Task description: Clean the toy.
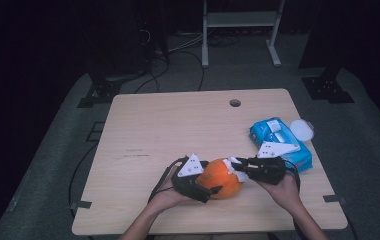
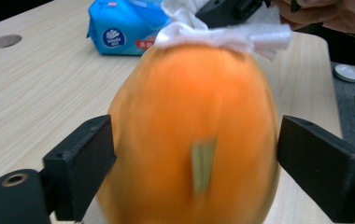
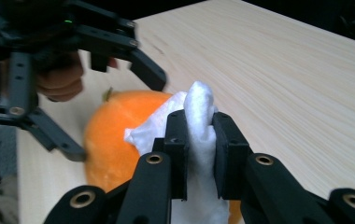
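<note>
Near the table's [image 1: 143, 125] front edge, the left gripper [image 2: 199, 163] straddles an orange papaya [image 1: 221, 178], jaws spread and clear of it. At its 2 o'clock, the right gripper [image 3: 199, 140] pinches a white wipe [image 3: 199, 105] against the fruit. The wiping step seems under way; next, re-clamp the papaya before rubbing.

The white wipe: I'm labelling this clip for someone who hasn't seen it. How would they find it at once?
Start at the wooden table and go to its near edge, where the orange fruit lies between the two grippers. The wipe is the crumpled white cloth on the fruit, pinched in the right gripper. It is the one loose white thing; the blue wipes pack sits apart, farther right.
</note>
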{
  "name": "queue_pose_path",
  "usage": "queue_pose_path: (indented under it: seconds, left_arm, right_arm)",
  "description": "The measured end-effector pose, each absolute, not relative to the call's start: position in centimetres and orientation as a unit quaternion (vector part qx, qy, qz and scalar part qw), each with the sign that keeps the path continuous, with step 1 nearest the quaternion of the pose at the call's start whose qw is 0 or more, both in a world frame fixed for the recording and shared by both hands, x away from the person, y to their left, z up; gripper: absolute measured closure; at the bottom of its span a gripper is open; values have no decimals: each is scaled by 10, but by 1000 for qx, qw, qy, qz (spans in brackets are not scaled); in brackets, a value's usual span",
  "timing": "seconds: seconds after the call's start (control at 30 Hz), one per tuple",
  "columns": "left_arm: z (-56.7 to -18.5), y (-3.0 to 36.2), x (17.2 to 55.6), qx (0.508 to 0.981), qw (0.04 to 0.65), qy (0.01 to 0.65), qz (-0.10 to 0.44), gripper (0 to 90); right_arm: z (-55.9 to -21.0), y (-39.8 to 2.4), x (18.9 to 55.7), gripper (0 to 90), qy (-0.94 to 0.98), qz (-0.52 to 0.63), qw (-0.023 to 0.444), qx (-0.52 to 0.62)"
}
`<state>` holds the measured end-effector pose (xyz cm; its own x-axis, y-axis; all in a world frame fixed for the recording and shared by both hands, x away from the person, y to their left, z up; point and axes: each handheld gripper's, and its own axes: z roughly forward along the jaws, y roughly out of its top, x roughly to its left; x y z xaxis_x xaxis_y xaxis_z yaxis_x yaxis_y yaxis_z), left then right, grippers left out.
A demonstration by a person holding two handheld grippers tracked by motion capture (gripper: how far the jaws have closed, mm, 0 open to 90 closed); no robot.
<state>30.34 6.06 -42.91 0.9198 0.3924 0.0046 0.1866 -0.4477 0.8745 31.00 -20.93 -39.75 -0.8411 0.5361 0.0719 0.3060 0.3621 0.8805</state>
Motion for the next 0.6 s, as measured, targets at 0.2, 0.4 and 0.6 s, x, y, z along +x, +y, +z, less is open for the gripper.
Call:
queue_pose_path:
  seconds: [0.2, 0.4, 0.6]
  left_arm:
    - [-435, 60, 303, 843, 498, 174, 107, 262]
    - [-436, 63, 304, 842, 499, 175, 103, 278]
    - [-439, 66, 308, 837, 508, 181, 90, 280]
  right_arm:
    - [-393, -205, 305, 770, 815, 509, 112, 252]
    - [-389, -187, 296, 770, 829, 503, 114, 219]
    - [-402, -220, 314, 770, 816, 493, 126, 274]
